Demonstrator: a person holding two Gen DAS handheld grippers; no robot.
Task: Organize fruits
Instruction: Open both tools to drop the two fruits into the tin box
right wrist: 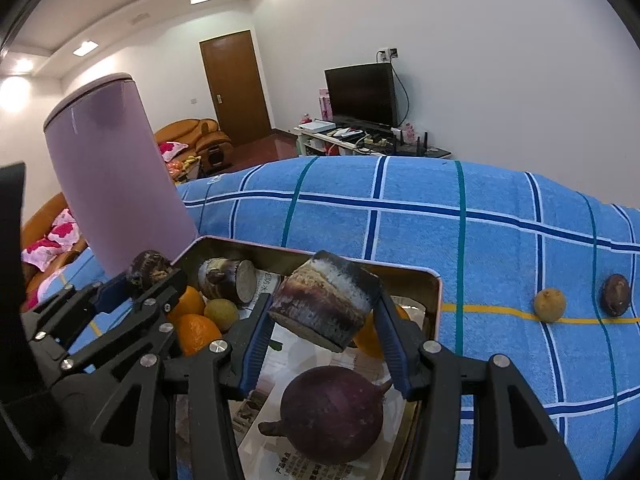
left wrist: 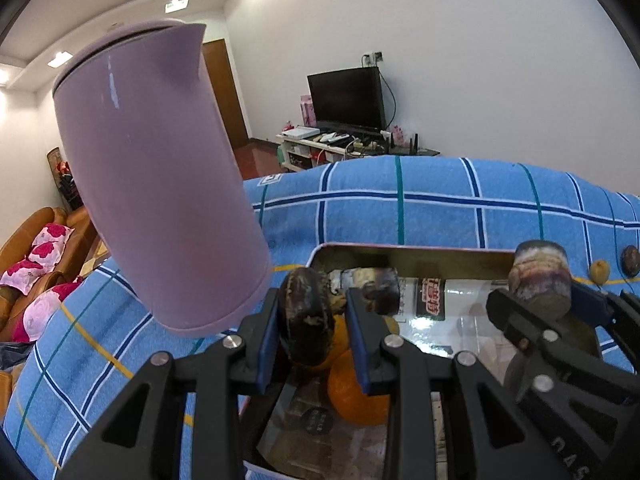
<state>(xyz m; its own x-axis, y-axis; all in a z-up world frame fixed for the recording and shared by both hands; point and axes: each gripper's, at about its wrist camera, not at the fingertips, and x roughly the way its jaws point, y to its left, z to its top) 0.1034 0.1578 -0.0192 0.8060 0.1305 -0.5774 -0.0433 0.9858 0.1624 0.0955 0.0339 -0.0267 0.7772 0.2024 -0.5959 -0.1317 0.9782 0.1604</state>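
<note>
A metal tray (right wrist: 434, 292) lies on a blue checked towel; it also shows in the left wrist view (left wrist: 400, 249). My left gripper (left wrist: 312, 334) is shut on a dark brown shrivelled fruit (left wrist: 306, 316) above the tray's left end, over two oranges (left wrist: 356, 392). My right gripper (right wrist: 324, 336) is shut on a cut sugarcane chunk (right wrist: 326, 300) above the tray, over a purple onion-like bulb (right wrist: 332, 416). The tray also holds another cane chunk (right wrist: 228, 280), oranges (right wrist: 196, 332) and a greenish fruit (right wrist: 221, 313).
A tall lilac kettle (left wrist: 156, 176) stands on the towel left of the tray. A small yellow fruit (right wrist: 550, 305) and a dark brown fruit (right wrist: 616, 295) lie on the towel to the right. A TV, a sofa and a door are behind.
</note>
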